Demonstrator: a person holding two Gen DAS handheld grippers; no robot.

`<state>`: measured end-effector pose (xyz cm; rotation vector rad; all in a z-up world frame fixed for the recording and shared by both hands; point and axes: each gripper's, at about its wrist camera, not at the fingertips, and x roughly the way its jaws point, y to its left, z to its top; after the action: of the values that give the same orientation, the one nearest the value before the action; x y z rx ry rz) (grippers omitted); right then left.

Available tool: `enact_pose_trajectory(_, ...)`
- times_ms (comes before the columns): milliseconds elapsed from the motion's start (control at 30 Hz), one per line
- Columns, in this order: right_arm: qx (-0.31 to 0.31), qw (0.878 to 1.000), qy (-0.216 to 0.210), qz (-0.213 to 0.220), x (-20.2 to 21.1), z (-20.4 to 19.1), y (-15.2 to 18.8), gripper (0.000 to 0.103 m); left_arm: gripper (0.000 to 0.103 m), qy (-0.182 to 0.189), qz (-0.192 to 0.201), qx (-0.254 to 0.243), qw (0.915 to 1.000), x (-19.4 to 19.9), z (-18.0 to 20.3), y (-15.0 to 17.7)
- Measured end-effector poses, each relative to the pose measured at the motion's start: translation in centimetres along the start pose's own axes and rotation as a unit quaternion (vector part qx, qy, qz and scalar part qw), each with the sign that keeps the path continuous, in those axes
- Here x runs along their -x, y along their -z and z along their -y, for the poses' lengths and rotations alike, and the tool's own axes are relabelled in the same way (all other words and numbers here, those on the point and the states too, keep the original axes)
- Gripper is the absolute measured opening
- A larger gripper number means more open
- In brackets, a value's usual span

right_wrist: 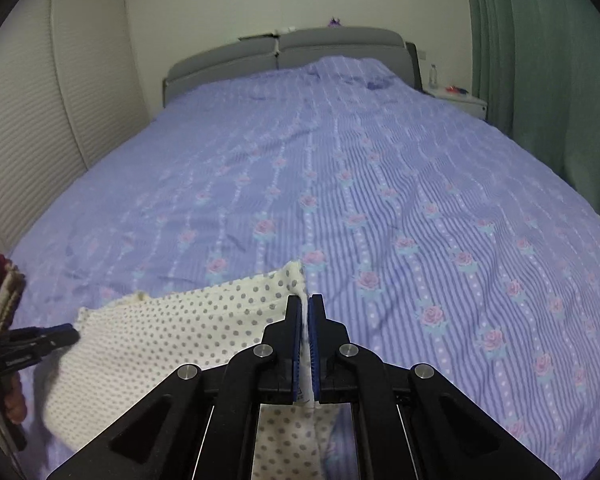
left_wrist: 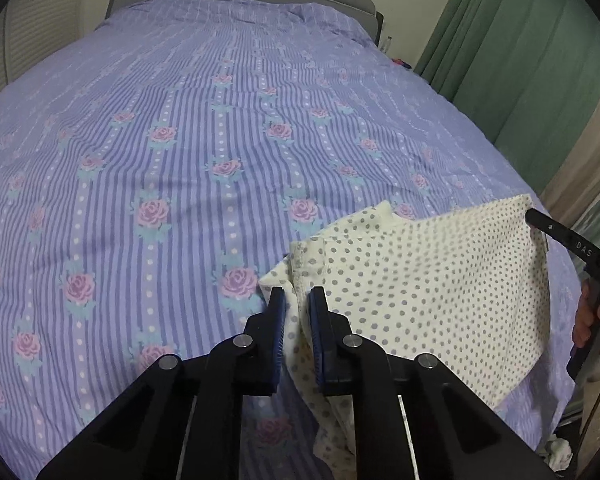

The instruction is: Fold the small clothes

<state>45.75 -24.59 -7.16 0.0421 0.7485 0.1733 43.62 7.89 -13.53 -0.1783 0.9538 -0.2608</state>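
Observation:
A small cream garment with grey polka dots hangs stretched between my two grippers above the near end of the bed. My left gripper is shut on its bunched left edge, with cloth between the blue pads. My right gripper is shut on the garment's right edge; the garment spreads to its left. The right gripper shows at the right of the left wrist view, and the left gripper at the left of the right wrist view.
The bed has a lavender striped cover with pink roses and a grey headboard. Green curtains hang at the right, a white slatted wardrobe stands at the left. A nightstand sits by the headboard.

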Motion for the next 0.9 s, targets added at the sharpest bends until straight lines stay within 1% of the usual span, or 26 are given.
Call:
enact_pose_trajectory(33,-0.002,1.0,0.001,-0.007,-0.1,0.3,0.2,0.005,0.014,-0.002,-0.002,0.0,1.0,-0.1,0.0,0.0)
enact_pose_trajectory(100,-0.008,1.0,0.008,-0.023,-1.5,0.7,0.5,0.005,0.014,-0.01,-0.001,0.001,1.0,0.0,0.0,0.1)
enact_pose_trajectory(133,-0.01,0.999,0.008,-0.033,-2.1,0.8,0.8,0.005,0.014,-0.017,0.001,0.003,0.9998,0.3,0.0,0.2)
enact_pose_trajectory(200,-0.017,0.999,0.01,-0.047,-2.7,1.2,1.3,0.006,0.018,-0.041,0.016,0.001,0.999,1.3,0.2,0.5)
enact_pose_trajectory(233,-0.021,0.998,0.013,-0.052,-2.7,1.4,1.8,0.009,0.021,-0.06,0.027,-0.005,0.9978,2.0,0.5,0.8)
enact_pose_trajectory(267,-0.03,0.998,0.019,-0.055,-2.3,1.7,2.1,0.017,0.022,-0.077,0.04,-0.012,0.9962,3.1,0.9,1.2)
enact_pose_trajectory(300,-0.039,0.998,0.023,-0.054,-1.8,1.9,2.3,0.023,0.022,-0.079,0.051,-0.016,0.9954,3.9,1.2,1.7)
enact_pose_trajectory(333,-0.049,0.998,0.022,-0.041,-0.3,2.2,2.7,0.034,0.025,-0.073,0.062,-0.017,0.9953,4.9,1.5,2.3)
enact_pose_trajectory(367,-0.054,0.998,0.026,-0.026,1.1,2.3,3.1,0.037,0.026,-0.062,0.071,-0.014,0.9954,6.0,1.9,3.1)
enact_pose_trajectory(400,-0.058,0.998,0.032,-0.013,2.2,2.3,3.5,0.037,0.026,-0.054,0.076,-0.009,0.9956,6.7,2.1,3.8)
enact_pose_trajectory(433,-0.06,0.998,0.035,0.003,4.0,2.2,4.4,0.038,0.027,-0.037,0.081,0.0,0.996,7.6,2.3,5.0)
enact_pose_trajectory(500,-0.065,0.997,0.027,0.01,6.0,2.0,5.9,0.038,0.027,-0.016,0.079,0.019,0.9966,8.3,2.4,6.4)
enact_pose_trajectory(567,-0.085,0.996,0.01,0.009,7.3,2.0,7.7,0.038,0.027,0.007,0.068,0.039,0.9969,8.5,2.3,7.9)
enact_pose_trajectory(600,-0.094,0.996,0.005,0.007,7.7,2.2,8.5,0.038,0.027,0.012,0.062,0.043,0.9971,8.5,2.3,8.5)
enact_pose_trajectory(667,-0.109,0.994,0.011,-0.01,7.7,2.4,10.7,0.038,0.027,0.019,0.051,0.054,0.9971,8.1,2.2,9.4)
enact_pose_trajectory(733,-0.117,0.993,0.01,-0.016,7.6,2.7,11.9,0.038,0.027,0.024,0.04,0.064,0.9968,7.4,2.1,9.8)
enact_pose_trajectory(833,-0.138,0.99,-0.006,-0.038,6.8,3.5,13.5,0.038,0.027,0.038,0.024,0.077,0.996,6.3,2.2,10.2)
enact_pose_trajectory(900,-0.145,0.988,-0.017,-0.044,6.6,3.6,14.1,0.038,0.027,0.055,0.018,0.082,0.9949,5.9,2.3,10.3)
